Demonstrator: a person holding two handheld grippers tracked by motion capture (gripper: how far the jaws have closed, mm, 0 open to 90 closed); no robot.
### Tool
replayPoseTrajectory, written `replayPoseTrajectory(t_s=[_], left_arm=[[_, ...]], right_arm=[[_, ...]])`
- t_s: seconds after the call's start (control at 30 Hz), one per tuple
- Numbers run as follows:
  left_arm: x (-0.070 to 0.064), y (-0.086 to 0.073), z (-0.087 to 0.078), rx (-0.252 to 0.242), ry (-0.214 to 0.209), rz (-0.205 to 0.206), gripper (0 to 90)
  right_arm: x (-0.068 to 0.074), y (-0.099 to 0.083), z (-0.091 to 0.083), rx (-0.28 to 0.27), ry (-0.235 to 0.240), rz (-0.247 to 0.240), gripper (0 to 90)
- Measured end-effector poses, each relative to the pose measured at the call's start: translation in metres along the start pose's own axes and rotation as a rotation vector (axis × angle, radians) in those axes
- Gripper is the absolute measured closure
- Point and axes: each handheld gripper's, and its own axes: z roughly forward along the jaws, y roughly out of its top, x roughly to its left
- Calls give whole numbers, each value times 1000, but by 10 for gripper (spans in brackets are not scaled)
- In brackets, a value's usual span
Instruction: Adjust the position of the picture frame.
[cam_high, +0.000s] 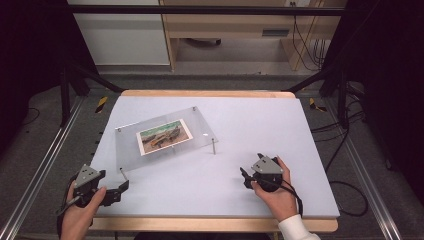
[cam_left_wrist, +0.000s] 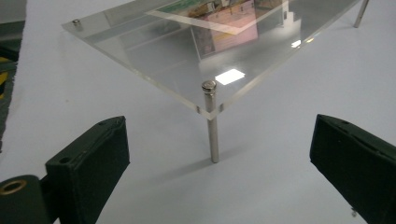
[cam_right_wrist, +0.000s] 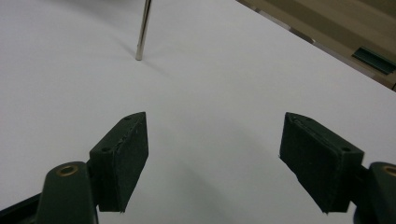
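Just beyond the wide-open, empty left gripper stands the acrylic stand.

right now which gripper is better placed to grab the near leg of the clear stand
Left. The left gripper has its jaws open around the near metal leg of the clear stand; the right gripper sits farther off on bare table.

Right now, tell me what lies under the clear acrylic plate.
Under the acrylic plate: a colour photo, metal legs and white table. Whether the photo touches the plate is unclear.
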Motion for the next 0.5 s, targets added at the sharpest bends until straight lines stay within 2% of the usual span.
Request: replayPoseTrajectory(t_s=[0.17, 0.27, 0.4, 0.5], left_arm=[[-3, -1, 5, 35, -5, 23, 40], [-4, -1, 7, 34, -1, 27, 41], [-5, -2, 9, 50, 6, 27, 48], [-7, -3, 11, 64, 6, 31, 67]], right_arm=[[0, 1, 0, -6, 11, 4, 237], [0, 2, 0, -11, 21, 14, 239], [2, 9, 0, -33, 39, 35, 239], [7, 19, 0, -54, 67, 68, 242]])
